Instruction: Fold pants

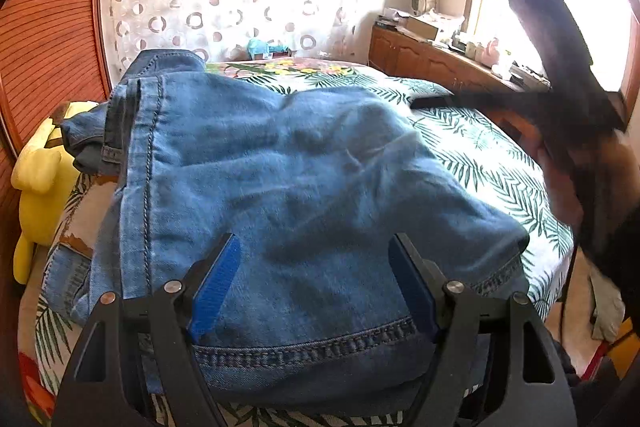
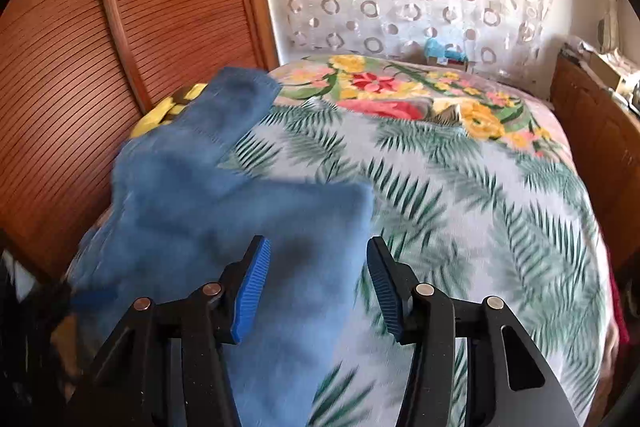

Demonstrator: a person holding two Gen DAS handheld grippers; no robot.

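Both grippers, left (image 1: 314,283) and right (image 2: 318,287), angle down, released, over the jeans (image 1: 280,167)

One pair of jeans (image 1: 288,163), one yellow plush toy (image 1: 38,179), two tools.

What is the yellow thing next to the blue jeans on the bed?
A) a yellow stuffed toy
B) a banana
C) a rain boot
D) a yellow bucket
A: in the left wrist view a soft yellow stuffed toy lies at the bed's left edge, beside the jeans spread on the leaf-print bedspread.
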